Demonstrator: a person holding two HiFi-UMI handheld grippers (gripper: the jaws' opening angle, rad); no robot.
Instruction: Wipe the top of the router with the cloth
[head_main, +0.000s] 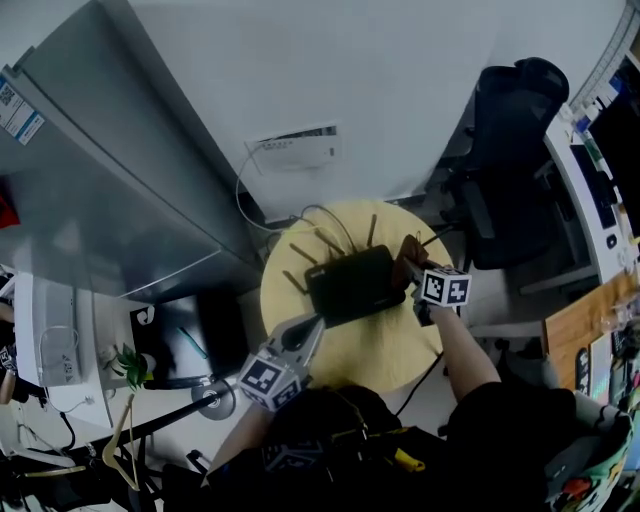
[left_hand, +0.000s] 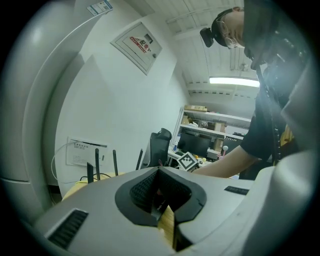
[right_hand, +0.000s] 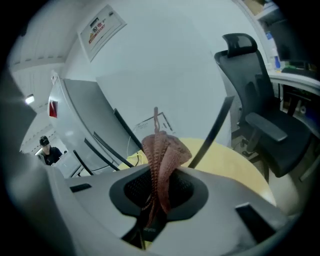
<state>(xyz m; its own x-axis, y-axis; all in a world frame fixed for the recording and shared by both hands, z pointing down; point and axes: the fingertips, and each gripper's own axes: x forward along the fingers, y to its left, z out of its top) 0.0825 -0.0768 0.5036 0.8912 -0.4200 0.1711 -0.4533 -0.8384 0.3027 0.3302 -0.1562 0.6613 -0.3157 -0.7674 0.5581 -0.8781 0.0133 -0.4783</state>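
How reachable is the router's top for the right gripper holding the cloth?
Probably yes: the right gripper, shut on the cloth, sits at the right edge of the router, whose top looks bare.

A black office chair (head_main: 510, 150) stands beside the round yellow table (head_main: 372, 345) (wall box (head_main: 295, 148) behind).

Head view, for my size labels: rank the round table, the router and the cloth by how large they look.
1. Round yellow table, clearly largest.
2. Router, counting its black body.
3. Cloth, bunched up, smallest.
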